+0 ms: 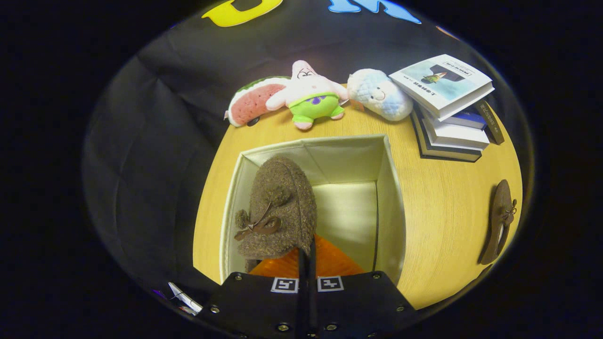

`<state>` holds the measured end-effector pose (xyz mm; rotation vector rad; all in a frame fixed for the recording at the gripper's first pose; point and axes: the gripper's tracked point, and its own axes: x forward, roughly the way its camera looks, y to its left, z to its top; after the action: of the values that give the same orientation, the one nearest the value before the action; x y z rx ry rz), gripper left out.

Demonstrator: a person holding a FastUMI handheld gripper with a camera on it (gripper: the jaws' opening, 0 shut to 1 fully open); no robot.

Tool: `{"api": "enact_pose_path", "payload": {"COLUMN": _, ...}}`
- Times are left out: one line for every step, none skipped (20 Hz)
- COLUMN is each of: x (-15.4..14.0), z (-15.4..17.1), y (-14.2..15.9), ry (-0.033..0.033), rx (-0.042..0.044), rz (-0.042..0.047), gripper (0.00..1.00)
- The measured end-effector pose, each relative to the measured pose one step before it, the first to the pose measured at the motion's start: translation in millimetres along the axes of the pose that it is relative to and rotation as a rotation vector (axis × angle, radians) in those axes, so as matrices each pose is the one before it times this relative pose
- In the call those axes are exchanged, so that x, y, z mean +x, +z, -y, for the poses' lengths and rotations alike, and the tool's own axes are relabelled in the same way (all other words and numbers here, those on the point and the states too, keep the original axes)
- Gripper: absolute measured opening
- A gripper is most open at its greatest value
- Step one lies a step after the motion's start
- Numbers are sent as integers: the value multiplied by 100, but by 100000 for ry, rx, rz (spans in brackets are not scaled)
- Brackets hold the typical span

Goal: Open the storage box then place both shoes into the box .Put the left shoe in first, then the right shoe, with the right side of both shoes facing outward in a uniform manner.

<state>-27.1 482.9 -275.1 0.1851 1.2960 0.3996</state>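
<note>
Your hand-held gripper (307, 254) has its fingers pinched together on the heel edge of the fuzzy brown shoe (280, 212), I think, though the contact is hard to see. That shoe hangs inside the open storage box (393, 197), against its left wall. The other shoe (500, 221) lies on the counter (443, 207), well right of the box.
</note>
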Motion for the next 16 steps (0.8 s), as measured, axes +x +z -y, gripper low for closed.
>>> {"api": "enact_pose_path", "payload": {"x": 735, "z": 146, "y": 15, "ry": -1735, "rx": 255, "rz": -954, "gripper": 0}}
{"api": "enact_pose_path", "payload": {"x": 699, "z": 48, "y": -339, "ry": -1732, "rx": -119, "rz": -1452, "gripper": 1}}
{"api": "enact_pose_path", "payload": {"x": 709, "z": -60, "y": -282, "ry": -1536, "rx": -280, "rz": -1407, "gripper": 0}}
{"api": "enact_pose_path", "payload": {"x": 743, "z": -250, "y": -404, "ry": -989, "rx": 97, "rz": -1611, "gripper": 1}}
{"api": "enact_pose_path", "payload": {"x": 744, "z": -407, "y": -274, "ry": -435, "rx": 694, "rz": -1362, "gripper": 1}}
{"api": "enact_pose_path", "payload": {"x": 702, "z": 35, "y": -285, "ry": -1886, "rx": 274, "rz": -1312, "gripper": 1}}
{"api": "enact_pose_path", "payload": {"x": 654, "z": -65, "y": -362, "ry": -1548, "rx": 288, "rz": -2222, "gripper": 1}}
{"api": "enact_pose_path", "payload": {"x": 647, "z": -78, "y": -377, "ry": -1200, "rx": -297, "rz": -1767, "gripper": 0}}
{"api": "enact_pose_path", "payload": {"x": 463, "z": 135, "y": -77, "ry": -1388, "rx": -678, "rz": -647, "gripper": 1}}
{"api": "enact_pose_path", "payload": {"x": 524, "z": 172, "y": 38, "ry": -1357, "rx": -2303, "rz": 120, "gripper": 0}}
{"api": "enact_pose_path", "payload": {"x": 353, "z": 171, "y": 1, "ry": -1168, "rx": -1970, "rz": -58, "gripper": 1}}
{"api": "enact_pose_path", "payload": {"x": 484, "z": 142, "y": -162, "ry": -739, "rx": -2021, "rz": -254, "gripper": 1}}
{"api": "enact_pose_path", "payload": {"x": 393, "z": 77, "y": -236, "ry": -319, "rx": -936, "rz": -519, "gripper": 1}}
{"api": "enact_pose_path", "payload": {"x": 449, "z": -15, "y": -400, "ry": 170, "rx": -1760, "rz": -1987, "gripper": 2}}
{"api": "enact_pose_path", "payload": {"x": 183, "z": -375, "y": -292, "ry": 1813, "rx": -1703, "rz": -1785, "gripper": 5}}
{"api": "enact_pose_path", "payload": {"x": 123, "z": -11, "y": -291, "ry": 1006, "rx": -3032, "rz": -1545, "gripper": 8}}
